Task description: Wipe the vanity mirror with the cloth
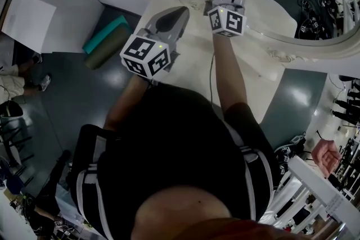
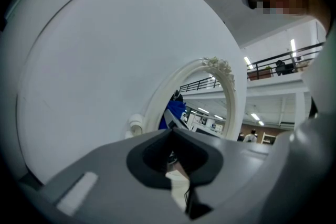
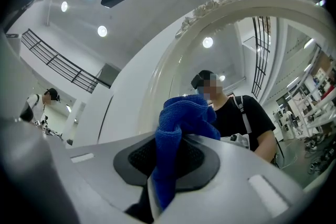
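Right gripper (image 3: pixel 164 157) fingers are clamping the blue cloth (image 3: pixel 184 115), holding it up at the vanity mirror (image 1: pixel 306 45), upper right in the head view. Left gripper (image 2: pixel 176 157) fingers are resting closed and empty over the counter (image 1: pixel 194 73). Risk noted: wiping pressure could tip the unbraced mirror.

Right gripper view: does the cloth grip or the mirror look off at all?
Nothing stands out. The blue microfibre cloth is clamped, bunched, in the right gripper before the white ornate-framed vanity mirror, which shows no damage.
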